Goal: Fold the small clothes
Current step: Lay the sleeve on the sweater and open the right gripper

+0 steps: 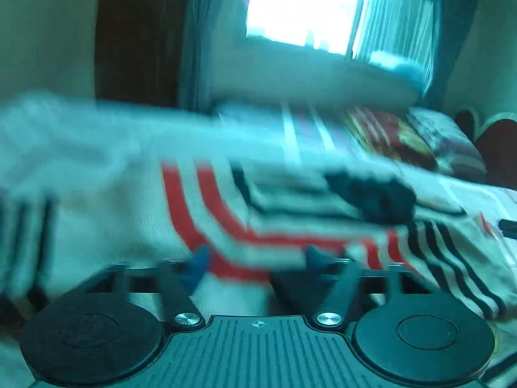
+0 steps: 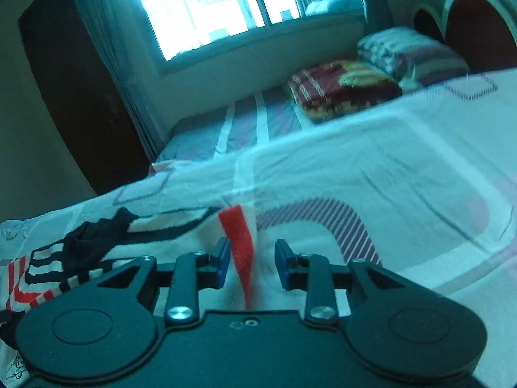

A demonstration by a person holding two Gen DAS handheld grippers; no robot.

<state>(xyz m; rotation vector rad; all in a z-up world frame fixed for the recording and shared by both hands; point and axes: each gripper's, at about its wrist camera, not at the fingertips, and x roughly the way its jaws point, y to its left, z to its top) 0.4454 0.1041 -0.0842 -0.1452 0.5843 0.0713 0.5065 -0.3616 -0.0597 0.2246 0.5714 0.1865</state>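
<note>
A white garment [image 1: 206, 200] with red and black stripes fills the blurred left wrist view, spread over the bed. My left gripper [image 1: 257, 257] is open; its blue pads [image 1: 198, 258] stand wide apart with the red-striped cloth lying between and under them. A dark crumpled patch [image 1: 378, 197] lies on the garment further out. In the right wrist view the same garment [image 2: 42, 284] lies at the lower left with the dark patch [image 2: 87, 242] on it. My right gripper [image 2: 252, 260] is open, and a red strip of cloth [image 2: 240, 245] stands between its pads, close to the left pad [image 2: 223, 262].
The bed sheet [image 2: 387, 177] is pale with printed shapes and stretches right and ahead. A red patterned pillow [image 2: 339, 87] and a striped one [image 2: 410, 55] lie near the headboard [image 2: 475, 22]. A dark door or wardrobe [image 2: 74, 97] and a bright window [image 2: 206, 9] are beyond.
</note>
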